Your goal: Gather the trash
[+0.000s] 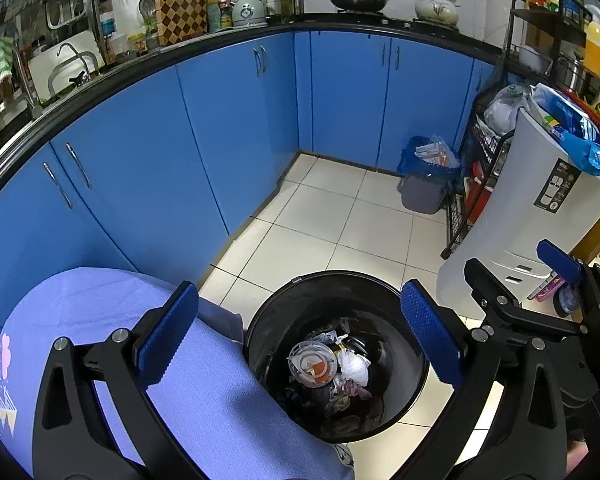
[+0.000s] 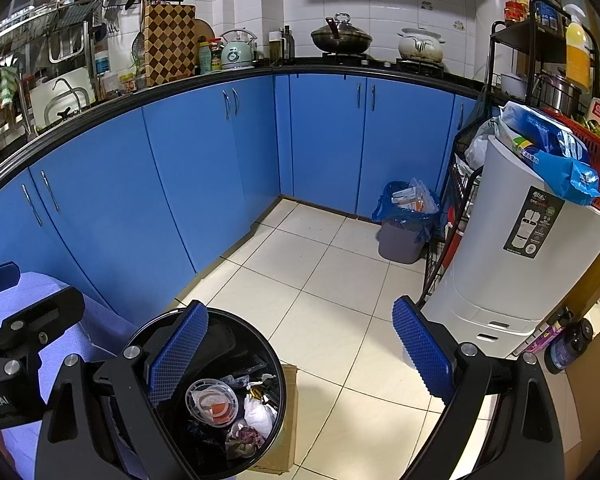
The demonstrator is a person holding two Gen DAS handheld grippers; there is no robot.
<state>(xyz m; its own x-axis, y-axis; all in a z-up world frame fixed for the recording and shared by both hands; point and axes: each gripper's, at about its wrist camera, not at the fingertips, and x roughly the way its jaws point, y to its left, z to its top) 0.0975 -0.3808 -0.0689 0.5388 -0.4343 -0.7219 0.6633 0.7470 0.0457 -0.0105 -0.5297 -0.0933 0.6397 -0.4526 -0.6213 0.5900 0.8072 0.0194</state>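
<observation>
Currently: Both Grippers Spread Wide Over the Trash Bin

Left wrist view. The left gripper (image 1: 300, 334) has its jaws spread wide, with nothing held between the blue ribbed pads (image 1: 168, 334). The round black trash bin (image 1: 260, 322) stands on the pale tiled floor (image 1: 320, 216) directly between and below the jaws. Inside it lie a clear round plastic lid (image 1: 313, 363), a crumpled white tissue (image 1: 355, 366) just beside the lid, and darker scraps. A lilac cloth-covered surface (image 1: 100, 300) lies under the left-hand jaw, touching the bin's side. Past the right-hand jaw, the right gripper (image 1: 516, 276) is visible. Ahead of the jaws, well apart, a small grey bin with a blue liner (image 1: 422, 192) stands against the blue cabinet doors (image 1: 220, 120).

Right wrist view. The right gripper (image 2: 300, 354) is likewise wide open and holds nothing. The black bin (image 2: 276, 364) sits below the left-hand jaw, whose pad overlaps its rim. A white cylindrical appliance (image 2: 512, 264) stands just beyond the right-hand jaw.
</observation>
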